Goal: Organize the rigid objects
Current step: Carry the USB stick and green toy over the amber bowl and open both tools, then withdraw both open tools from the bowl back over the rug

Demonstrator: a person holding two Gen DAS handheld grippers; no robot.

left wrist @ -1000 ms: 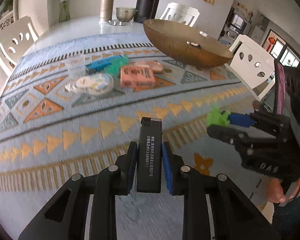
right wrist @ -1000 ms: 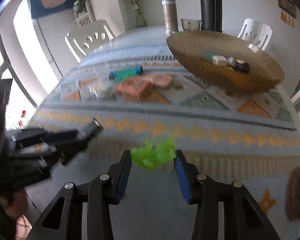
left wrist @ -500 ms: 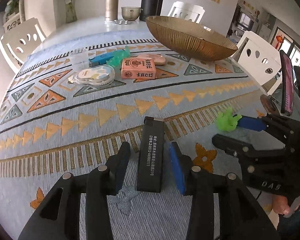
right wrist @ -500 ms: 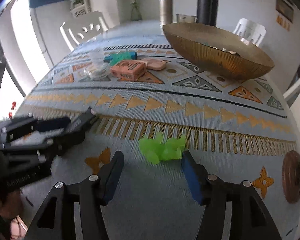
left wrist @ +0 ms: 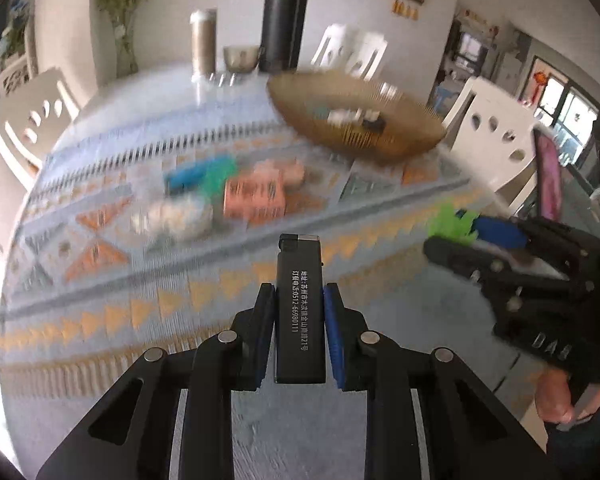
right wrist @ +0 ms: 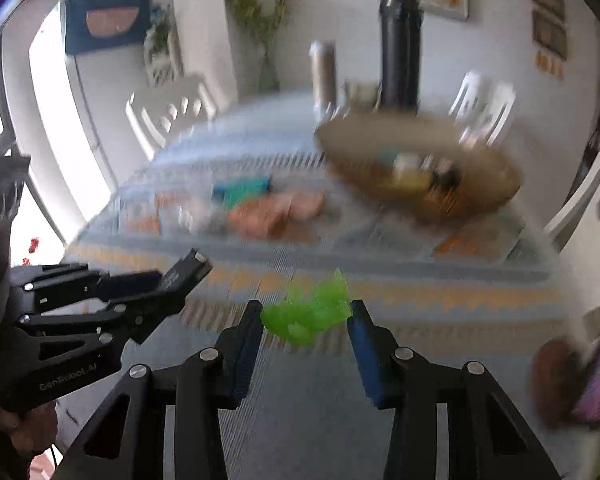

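Observation:
A black lighter (left wrist: 300, 264) with white print stands up between the blue pads of my left gripper (left wrist: 299, 294), which is shut on it above the patterned tablecloth (left wrist: 100, 320). My right gripper (right wrist: 306, 312) is closing its jaws on a bright green plastic toy (right wrist: 312, 314); both pads touch it and it hangs off the cloth. In the left wrist view the right gripper (left wrist: 456, 236) shows at the right with the green toy (left wrist: 450, 222). The right wrist view has the left gripper (right wrist: 168, 284) at the left. A golden bowl (left wrist: 380, 148) with small items stands further back.
Mid-table lie a pink box (left wrist: 254, 196), a blue item (left wrist: 184, 174) and a round clear container (left wrist: 176, 216). A black flask (left wrist: 282, 16), a metal tumbler (left wrist: 203, 40) and a cup stand at the far end. White chairs ring the table. A brown coaster (right wrist: 552, 376) lies near right.
Half a second ago both grippers stood open around the lighter and the green toy lying on the cloth. Now both are closed on them and have risen; the view is blurred.

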